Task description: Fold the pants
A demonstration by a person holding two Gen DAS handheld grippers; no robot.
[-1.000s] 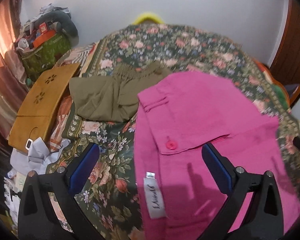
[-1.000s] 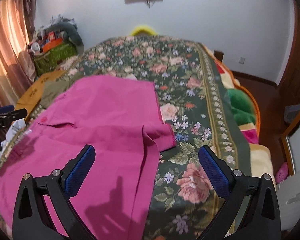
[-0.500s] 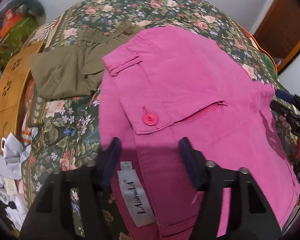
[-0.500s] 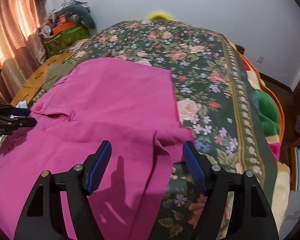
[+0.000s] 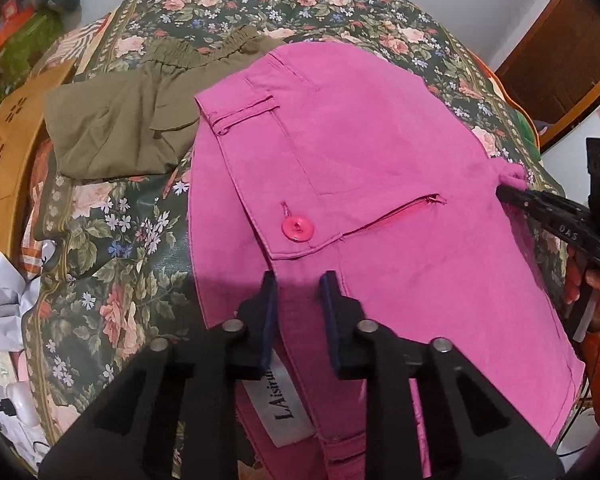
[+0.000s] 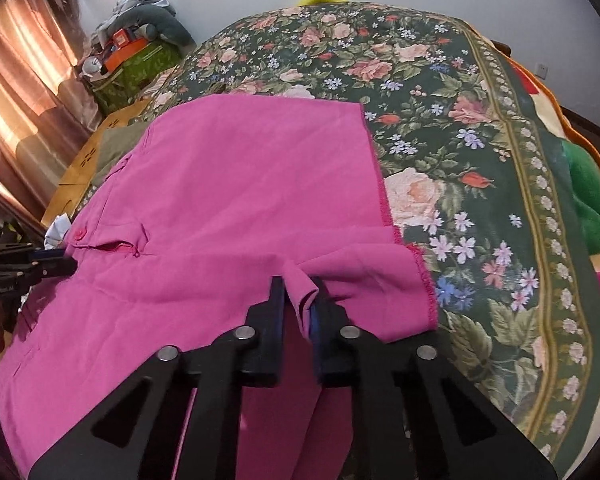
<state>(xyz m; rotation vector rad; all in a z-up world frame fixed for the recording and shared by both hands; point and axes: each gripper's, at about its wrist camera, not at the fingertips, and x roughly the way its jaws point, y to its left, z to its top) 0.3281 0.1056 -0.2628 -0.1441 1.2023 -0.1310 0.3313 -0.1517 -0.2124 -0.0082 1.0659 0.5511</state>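
Pink pants (image 5: 380,168) lay spread on the flowered bedspread (image 5: 112,248), beside olive shorts (image 5: 128,128); the left gripper (image 5: 298,280) was closing its jaws on the waistband by the label; the right gripper (image 6: 298,286) was closing on a pinched fold of pink cloth.

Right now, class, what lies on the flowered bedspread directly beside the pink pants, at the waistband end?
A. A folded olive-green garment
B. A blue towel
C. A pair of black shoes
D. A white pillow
A: in the left wrist view a folded olive-green garment lies on the flowered bedspread, with the waistband corner of the pink pants overlapping its edge.
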